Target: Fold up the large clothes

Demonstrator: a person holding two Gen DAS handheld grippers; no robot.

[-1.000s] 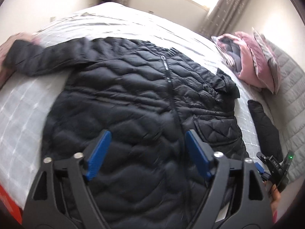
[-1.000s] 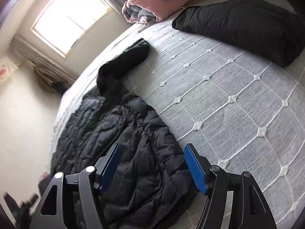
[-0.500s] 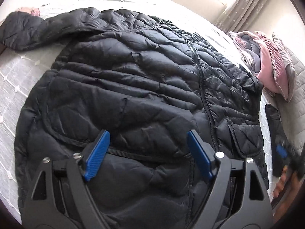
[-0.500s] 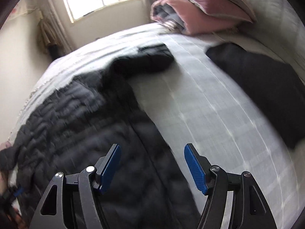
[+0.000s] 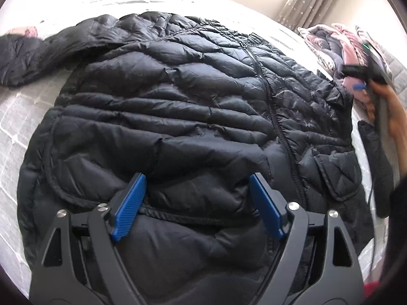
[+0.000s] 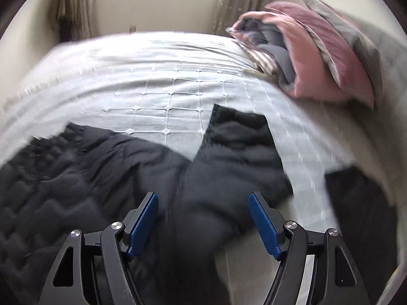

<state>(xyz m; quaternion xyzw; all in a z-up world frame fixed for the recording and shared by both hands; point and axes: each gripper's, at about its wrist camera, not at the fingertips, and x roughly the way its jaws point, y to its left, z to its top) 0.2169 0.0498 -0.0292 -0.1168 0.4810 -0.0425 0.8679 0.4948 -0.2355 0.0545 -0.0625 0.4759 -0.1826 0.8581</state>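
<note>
A black quilted puffer jacket point(image 5: 178, 117) lies spread front-up on the bed, zip shut, its left sleeve point(image 5: 23, 58) stretched out to the side. My left gripper point(image 5: 196, 178) hovers open just over the lower front near the hem seam, with nothing between its pads. In the blurred right wrist view, the jacket's other sleeve point(image 6: 239, 152) runs away from the body point(image 6: 63, 190) across the bedspread. My right gripper point(image 6: 203, 198) hangs above that sleeve with its jaws opening and nothing pinched between them.
The bed has a pale grey quilted bedspread point(image 6: 157, 84). A pink and grey bundle of bedding and pillows point(image 6: 325, 58) sits at the far right. Another dark garment point(image 6: 361, 208) lies right of the sleeve. A person's hand point(image 5: 391, 119) shows at the right edge.
The left gripper has dropped closer to the jacket's lower front. The right gripper has swept fast from the hem side over to the sleeve, rolling as it went, and its jaws stand slightly wider.
</note>
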